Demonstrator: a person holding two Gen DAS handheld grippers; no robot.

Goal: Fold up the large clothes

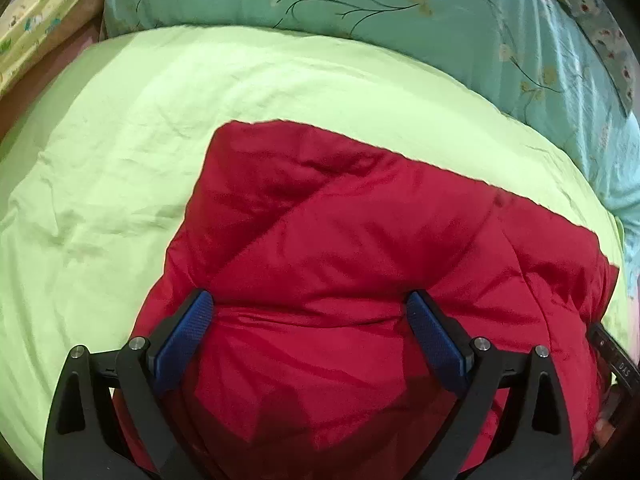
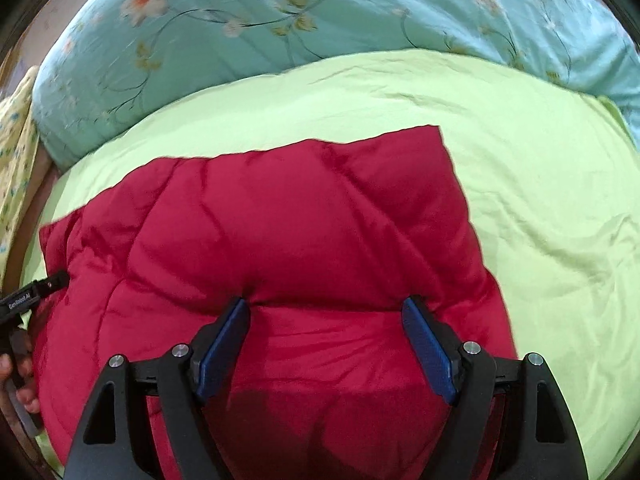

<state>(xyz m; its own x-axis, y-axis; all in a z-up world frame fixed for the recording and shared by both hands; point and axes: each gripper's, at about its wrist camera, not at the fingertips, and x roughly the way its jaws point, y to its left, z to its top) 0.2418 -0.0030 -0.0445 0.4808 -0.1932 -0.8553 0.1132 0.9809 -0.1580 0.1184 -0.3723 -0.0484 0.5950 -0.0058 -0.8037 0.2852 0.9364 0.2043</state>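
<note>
A red puffy quilted garment [image 1: 340, 248] lies folded into a thick block on the light green bed sheet [image 1: 120, 160]. It also shows in the right wrist view [image 2: 260, 240]. My left gripper [image 1: 310, 304] is open, its blue pads spread wide over the near part of the garment, holding nothing. My right gripper [image 2: 326, 308] is open too, its blue pads apart over the garment's near fold. The other gripper's black tip shows at the right edge of the left wrist view [image 1: 612, 356] and at the left edge of the right wrist view [image 2: 36, 292].
A teal floral quilt [image 1: 400, 8] is bunched along the far side of the bed, also in the right wrist view [image 2: 280, 20]. A yellow patterned cloth [image 1: 44, 8] and a wooden bed edge [image 1: 48, 64] are at the far left. Green sheet [image 2: 540, 200] lies right of the garment.
</note>
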